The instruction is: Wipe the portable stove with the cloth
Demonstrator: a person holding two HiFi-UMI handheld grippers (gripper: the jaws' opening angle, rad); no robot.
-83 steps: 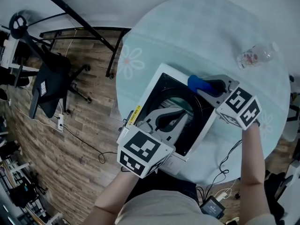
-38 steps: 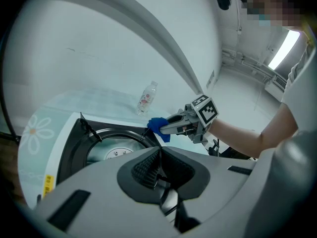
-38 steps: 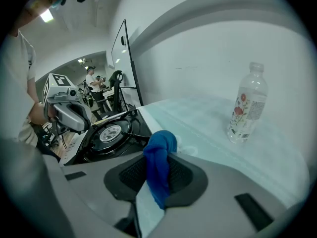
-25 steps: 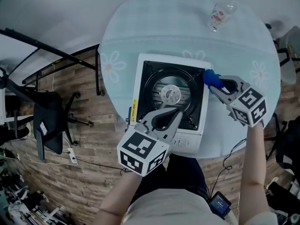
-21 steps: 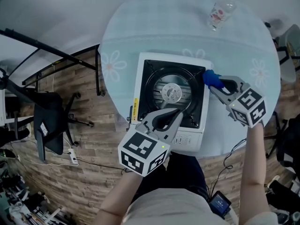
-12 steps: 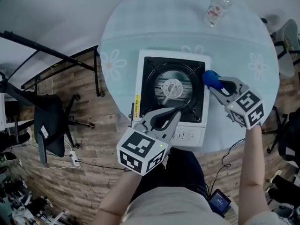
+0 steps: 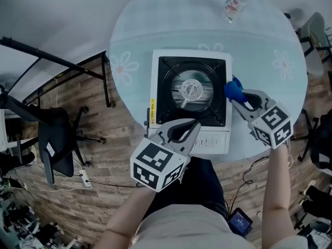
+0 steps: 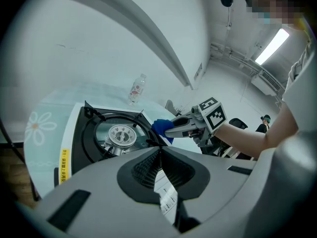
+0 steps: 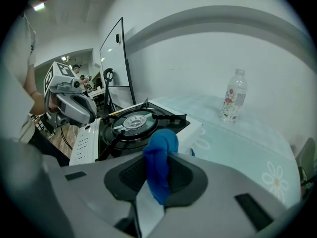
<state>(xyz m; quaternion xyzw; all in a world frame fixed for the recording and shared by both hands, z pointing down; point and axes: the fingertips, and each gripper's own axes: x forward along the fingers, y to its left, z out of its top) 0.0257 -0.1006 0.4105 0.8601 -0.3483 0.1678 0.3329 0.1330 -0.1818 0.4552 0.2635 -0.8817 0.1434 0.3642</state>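
Right tongs [image 7: 233, 96] grip the blue cloth [image 7: 231, 88] against the stove [image 7: 155, 82]; left tongs [image 7: 195, 123] closed, empty; bottle [image 7: 233, 3] upright.

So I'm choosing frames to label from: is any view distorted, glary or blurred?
Head view: evenly lit and sharp, stove crisp, mild bending at the edges. Left gripper view: heavy fisheye, dark corners, a ceiling light blown out, a mosaic patch top right. Right gripper view: same fisheye; the cloth near the lens slightly soft, the bottle sharp.
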